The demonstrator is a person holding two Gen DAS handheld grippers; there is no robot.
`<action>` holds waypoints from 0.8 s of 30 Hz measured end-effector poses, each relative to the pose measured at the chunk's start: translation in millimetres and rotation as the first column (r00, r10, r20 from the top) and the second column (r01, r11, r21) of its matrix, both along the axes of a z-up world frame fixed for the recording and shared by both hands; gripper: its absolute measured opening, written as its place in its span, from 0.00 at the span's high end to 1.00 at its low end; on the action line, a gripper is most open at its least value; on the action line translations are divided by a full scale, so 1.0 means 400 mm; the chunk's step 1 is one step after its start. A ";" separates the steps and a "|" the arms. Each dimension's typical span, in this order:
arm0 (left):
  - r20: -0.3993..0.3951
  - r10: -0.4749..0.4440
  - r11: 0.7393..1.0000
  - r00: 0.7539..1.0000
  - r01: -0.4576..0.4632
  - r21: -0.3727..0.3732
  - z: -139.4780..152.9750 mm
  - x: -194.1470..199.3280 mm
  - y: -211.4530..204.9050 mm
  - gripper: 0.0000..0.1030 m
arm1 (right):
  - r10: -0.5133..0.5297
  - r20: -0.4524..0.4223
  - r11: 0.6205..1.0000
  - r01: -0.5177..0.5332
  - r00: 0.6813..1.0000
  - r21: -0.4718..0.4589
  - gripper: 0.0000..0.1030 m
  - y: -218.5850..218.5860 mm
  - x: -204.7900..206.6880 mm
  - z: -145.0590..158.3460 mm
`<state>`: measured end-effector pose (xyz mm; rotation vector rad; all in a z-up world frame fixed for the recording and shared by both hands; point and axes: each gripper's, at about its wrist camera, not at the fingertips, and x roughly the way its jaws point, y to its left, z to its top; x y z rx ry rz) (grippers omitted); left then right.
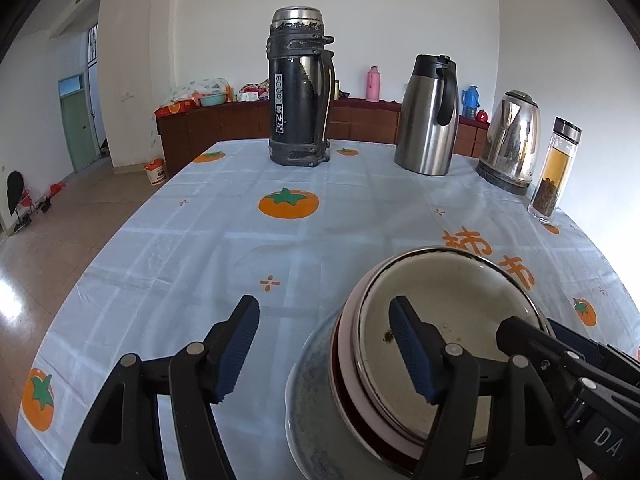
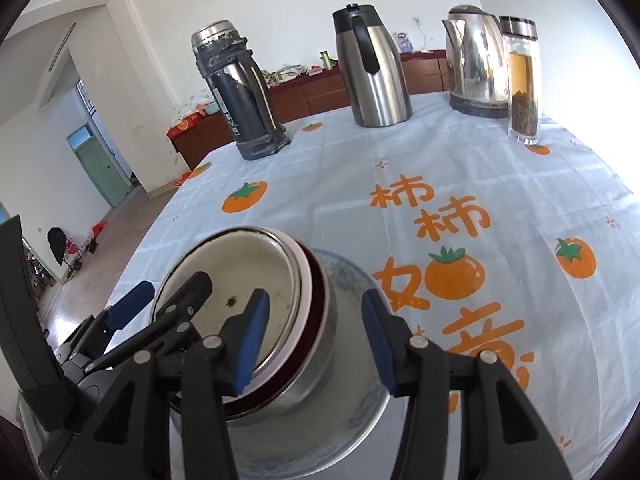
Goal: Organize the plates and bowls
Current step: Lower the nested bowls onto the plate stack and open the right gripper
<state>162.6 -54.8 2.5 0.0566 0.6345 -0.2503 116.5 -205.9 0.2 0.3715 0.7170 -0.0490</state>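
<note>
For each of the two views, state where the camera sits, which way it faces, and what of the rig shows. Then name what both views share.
Left wrist: on the left hand-held gripper, facing across the table; jaws open, stacked bowls at right, right hand-held gripper intruding.
Right wrist: on the right hand-held gripper, same direction; jaws open over the stack.
Shared: bowls, black flask, steel jug, kettle.

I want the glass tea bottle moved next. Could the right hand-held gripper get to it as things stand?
Probably yes. The right hand-held gripper stands open over the stacked bowls, holding nothing, and only bare tablecloth lies between it and the tea bottle. The kettle stands close beside the bottle.
</note>
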 end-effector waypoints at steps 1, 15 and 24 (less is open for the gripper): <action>-0.005 0.002 1.000 1.000 -0.002 0.000 -0.003 0.002 0.000 0.32 | -0.003 -0.002 1.000 0.003 1.000 -0.006 0.51 0.000 0.003 -0.003; -0.077 -0.007 0.999 0.997 0.003 -0.052 -0.026 0.018 0.000 0.32 | 0.016 -0.052 1.000 -0.015 0.999 0.001 0.52 0.003 0.000 -0.003; -0.110 -0.010 0.997 0.994 0.002 -0.076 -0.028 0.023 0.005 0.32 | 0.010 -0.065 0.999 -0.008 0.998 0.032 0.55 0.001 0.007 -0.001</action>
